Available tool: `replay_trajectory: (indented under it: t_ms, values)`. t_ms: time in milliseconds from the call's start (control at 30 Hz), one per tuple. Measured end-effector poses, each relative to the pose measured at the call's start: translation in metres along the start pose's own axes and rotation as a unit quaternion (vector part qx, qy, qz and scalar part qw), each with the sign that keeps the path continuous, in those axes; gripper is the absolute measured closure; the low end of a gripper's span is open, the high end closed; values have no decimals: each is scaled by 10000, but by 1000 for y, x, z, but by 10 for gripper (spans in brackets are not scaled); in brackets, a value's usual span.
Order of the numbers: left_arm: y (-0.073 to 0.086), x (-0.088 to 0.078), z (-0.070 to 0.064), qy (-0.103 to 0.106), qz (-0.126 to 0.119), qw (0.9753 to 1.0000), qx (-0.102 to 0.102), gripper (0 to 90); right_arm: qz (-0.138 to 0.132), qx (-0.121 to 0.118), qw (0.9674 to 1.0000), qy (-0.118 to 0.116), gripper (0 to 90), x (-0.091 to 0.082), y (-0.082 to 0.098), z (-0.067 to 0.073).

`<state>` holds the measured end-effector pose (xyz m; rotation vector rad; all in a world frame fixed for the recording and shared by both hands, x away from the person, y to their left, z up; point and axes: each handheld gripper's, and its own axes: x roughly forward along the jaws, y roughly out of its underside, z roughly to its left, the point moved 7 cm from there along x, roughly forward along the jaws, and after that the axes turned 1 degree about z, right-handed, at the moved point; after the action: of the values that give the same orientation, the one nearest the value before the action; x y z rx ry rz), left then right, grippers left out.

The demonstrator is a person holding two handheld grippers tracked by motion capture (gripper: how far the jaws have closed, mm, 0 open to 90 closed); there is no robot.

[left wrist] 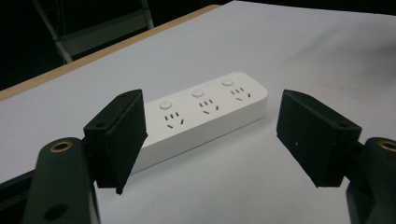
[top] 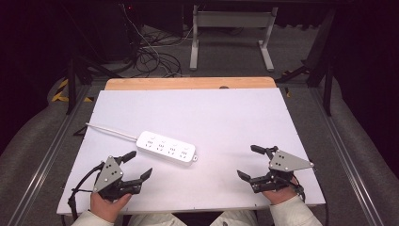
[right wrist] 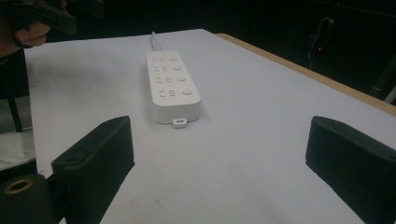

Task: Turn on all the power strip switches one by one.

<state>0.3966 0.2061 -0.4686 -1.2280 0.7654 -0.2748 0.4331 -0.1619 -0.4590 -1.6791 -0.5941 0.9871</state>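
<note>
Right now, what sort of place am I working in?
Probably a lab or recording rig: a white table with one power strip, loose cables on the floor behind, dark surroundings.

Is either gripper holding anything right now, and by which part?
Nothing is held. The left gripper and right gripper are both open, apart from the power strip.
</note>
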Motion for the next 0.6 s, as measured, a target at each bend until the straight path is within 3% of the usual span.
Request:
replay_trajectory:
  t_ms: [233,300,433,600]
  values:
    - [-1,0,2,49,22,9996,-265,244,12,-28,10000,-23,82,1,0,1]
    - [-1,0,3,33,26,9997,-239,244,10,-30,10000,-29,82,1,0,1]
    - [0,-1,5,-101,139,9998,69,270,0,-51,10000,-40,82,1,0,2]
    - [-1,-2,6,-104,158,9998,55,308,19,-78,10000,-49,83,1,0,3]
